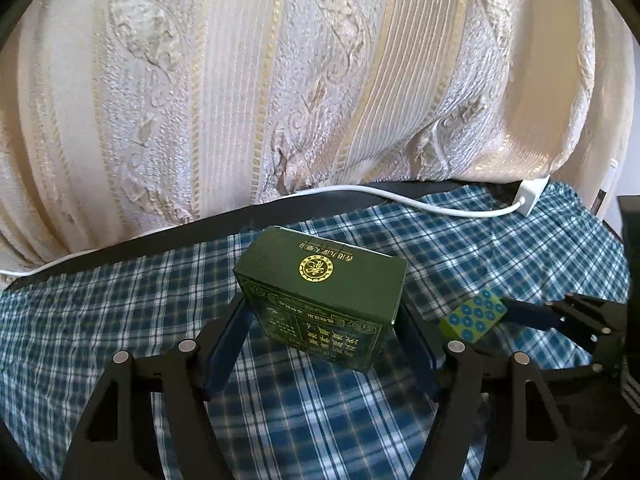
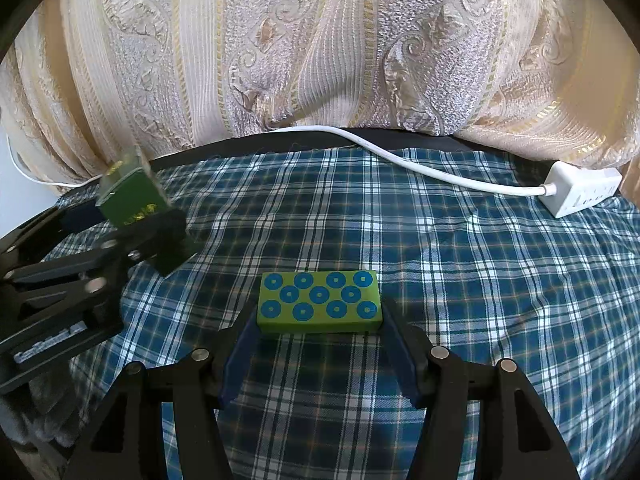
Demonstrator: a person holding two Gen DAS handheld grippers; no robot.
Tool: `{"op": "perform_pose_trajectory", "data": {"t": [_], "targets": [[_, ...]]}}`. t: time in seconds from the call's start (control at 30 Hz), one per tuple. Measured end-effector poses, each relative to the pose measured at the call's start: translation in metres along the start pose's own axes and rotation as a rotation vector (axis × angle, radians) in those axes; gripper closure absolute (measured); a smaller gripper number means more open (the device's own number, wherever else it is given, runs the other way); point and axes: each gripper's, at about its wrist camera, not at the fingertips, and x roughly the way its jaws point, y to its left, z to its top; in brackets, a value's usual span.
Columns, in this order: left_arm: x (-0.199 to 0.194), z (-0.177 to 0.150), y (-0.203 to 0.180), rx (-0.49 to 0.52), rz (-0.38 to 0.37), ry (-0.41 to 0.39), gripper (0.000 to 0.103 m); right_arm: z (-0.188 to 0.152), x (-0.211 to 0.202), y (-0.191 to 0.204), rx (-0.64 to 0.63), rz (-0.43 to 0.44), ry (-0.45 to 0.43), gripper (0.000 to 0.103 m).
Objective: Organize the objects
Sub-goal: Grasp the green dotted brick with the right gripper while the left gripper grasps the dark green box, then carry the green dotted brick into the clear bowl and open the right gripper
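A dark green carton (image 1: 320,300) with a gold emblem sits tilted between the blue pads of my left gripper (image 1: 322,306), which is shut on its two sides. The right wrist view shows that carton (image 2: 132,200) blurred at far left, held by the left gripper (image 2: 128,220) just above the cloth. A lime-green block (image 2: 318,300) with several blue circles lies lengthwise between my right gripper's (image 2: 320,312) pads, which press on its two ends. In the left wrist view the block (image 1: 472,312) is at the right, with a blue finger (image 1: 528,314) against it.
A blue and white plaid cloth (image 2: 480,280) covers the surface. A white power strip (image 2: 580,194) lies at the back right, and its cable (image 2: 400,156) runs along the dark back edge. Cream and gold patterned fabric (image 2: 320,40) hangs close behind.
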Motion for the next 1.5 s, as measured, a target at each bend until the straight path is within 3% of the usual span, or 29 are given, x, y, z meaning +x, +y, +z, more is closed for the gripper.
{"op": "perform_pose_trajectory", "data": {"t": [0.5, 0.93, 1.5], "targets": [[-0.056, -0.015, -0.016, -0.015, 0.024, -0.028, 0.031, -0.026, -0.021, 0.005, 0.023, -0.006, -0.001, 0.04], [-0.088, -0.027, -0.044, -0.001, -0.021, -0.035, 0.031, -0.064, -0.079, -0.009, 0.071, -0.011, -0.025, 0.04], [-0.114, -0.041, -0.105, 0.072, -0.097, -0.024, 0.031, -0.113, -0.171, -0.076, 0.249, -0.073, -0.148, 0.04]]}}
